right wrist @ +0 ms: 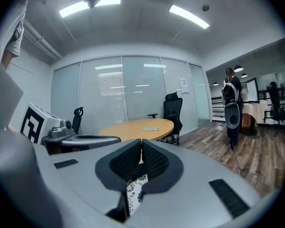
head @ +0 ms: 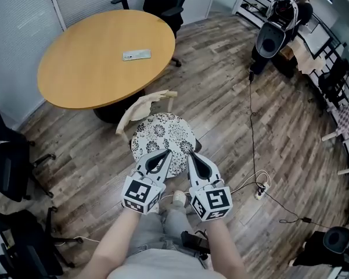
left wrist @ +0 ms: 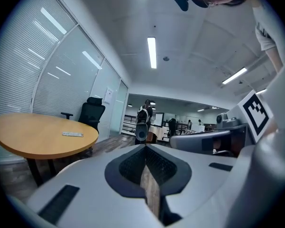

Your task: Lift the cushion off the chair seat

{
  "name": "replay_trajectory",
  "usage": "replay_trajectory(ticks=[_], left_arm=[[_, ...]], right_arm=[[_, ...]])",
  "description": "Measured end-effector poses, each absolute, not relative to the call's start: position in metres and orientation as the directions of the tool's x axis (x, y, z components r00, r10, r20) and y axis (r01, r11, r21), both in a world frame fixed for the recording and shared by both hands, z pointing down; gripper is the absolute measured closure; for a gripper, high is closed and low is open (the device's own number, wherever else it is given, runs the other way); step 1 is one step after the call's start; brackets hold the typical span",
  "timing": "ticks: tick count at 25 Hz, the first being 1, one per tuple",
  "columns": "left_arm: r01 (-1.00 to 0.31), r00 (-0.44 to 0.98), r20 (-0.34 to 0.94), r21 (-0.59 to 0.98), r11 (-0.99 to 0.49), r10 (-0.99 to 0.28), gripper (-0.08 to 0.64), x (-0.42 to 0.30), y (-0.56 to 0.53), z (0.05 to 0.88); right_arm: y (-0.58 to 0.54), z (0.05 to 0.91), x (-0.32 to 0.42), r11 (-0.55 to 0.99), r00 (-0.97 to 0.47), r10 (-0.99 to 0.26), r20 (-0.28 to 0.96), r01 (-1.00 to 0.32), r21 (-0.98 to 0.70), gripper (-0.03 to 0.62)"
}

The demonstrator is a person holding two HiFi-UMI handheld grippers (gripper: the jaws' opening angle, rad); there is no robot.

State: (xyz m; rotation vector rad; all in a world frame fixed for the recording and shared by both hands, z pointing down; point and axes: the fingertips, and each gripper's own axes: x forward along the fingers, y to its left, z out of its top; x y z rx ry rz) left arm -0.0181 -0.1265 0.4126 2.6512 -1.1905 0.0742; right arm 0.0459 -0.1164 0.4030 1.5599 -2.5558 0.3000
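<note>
A round cushion [head: 162, 133] with a black-and-white flower print lies on the seat of a small chair whose light wooden back [head: 144, 106] faces the table. In the head view both grippers hover side by side over the cushion's near edge, pointing away from me. The left gripper [head: 166, 152] [left wrist: 145, 146] is shut with nothing between its jaws; only floor shows through the slit behind its tips. The right gripper [head: 190, 154] [right wrist: 141, 140] is shut too and holds nothing. A strip of the cushion [right wrist: 135, 191] shows below its closed jaws.
A round wooden table [head: 75, 74] stands just beyond the chair, with a small white device [head: 137, 55] on it. Black office chairs [head: 11, 167] stand at the left and behind the table. A cable and power strip [head: 259, 192] lie on the floor at the right. A dark wheeled machine [head: 271, 36] stands far right.
</note>
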Motion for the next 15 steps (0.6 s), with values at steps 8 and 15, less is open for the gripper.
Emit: replay_trajectory(ticks=[8,15], left_arm=[[-0.765,0.644,0.211,0.171,-0.621,-0.735,0.557,0.007,-0.154,0.459],[-0.775,0.63,0.269,0.175,-0.607,-0.728,0.557,0.024,-0.184,0.517]], right_arm=[[-0.147,0.457,0.075,0.437,-0.453,-0.842,0.292,-0.891,-0.123,0.565],[-0.176,0.527,0.105,0.409,-0.444,-0.822,0.357,-0.896,-0.174,0.508]])
